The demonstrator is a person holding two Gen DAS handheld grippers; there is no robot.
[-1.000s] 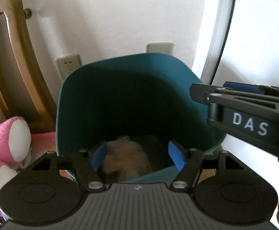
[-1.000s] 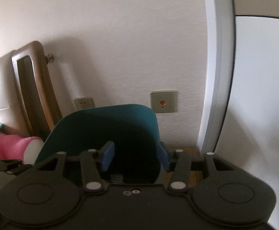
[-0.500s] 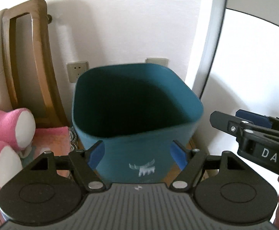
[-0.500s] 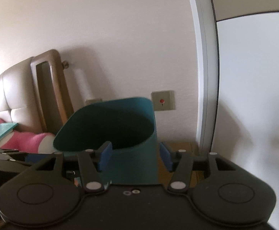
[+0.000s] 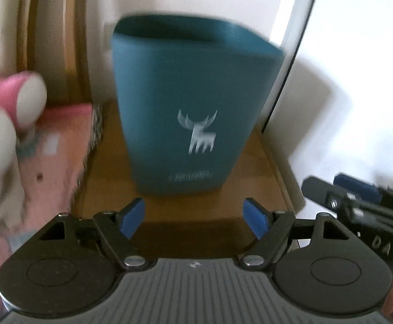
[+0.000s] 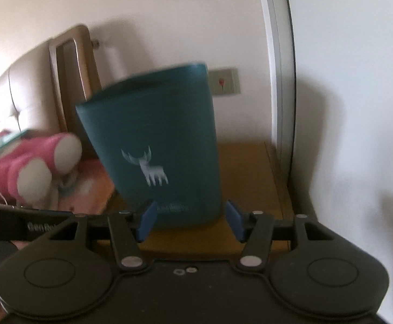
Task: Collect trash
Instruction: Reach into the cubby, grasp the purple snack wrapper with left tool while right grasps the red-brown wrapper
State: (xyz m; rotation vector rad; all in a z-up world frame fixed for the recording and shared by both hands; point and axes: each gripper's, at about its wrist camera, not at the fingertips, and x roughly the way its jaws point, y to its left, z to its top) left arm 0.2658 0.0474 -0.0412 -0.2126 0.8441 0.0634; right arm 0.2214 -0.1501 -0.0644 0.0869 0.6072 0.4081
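A teal trash bin [image 5: 193, 108] with a white deer logo stands upright on a wooden nightstand [image 5: 258, 162] by the wall; it also shows in the right wrist view [image 6: 158, 145]. Its inside is hidden from this low angle. My left gripper [image 5: 195, 220] is open and empty, just in front of the bin's base. My right gripper [image 6: 190, 220] is open and empty, its blue pads level with the bin's foot. The right gripper also appears at the left wrist view's right edge [image 5: 358, 197]. Both views are motion-blurred.
A pink plush toy [image 5: 4, 108] lies on pink bedding [image 5: 58, 156] left of the nightstand; it also shows in the right wrist view [image 6: 34, 162]. A wooden headboard frame [image 6: 69, 81] leans behind. A wall switch [image 6: 223, 81] and a white door frame [image 6: 280, 81] stand to the right.
Both grippers pulled back and dropped from over the bin's mouth to in front of its base. The bin's outer face with the logo now shows, the inside no longer does.
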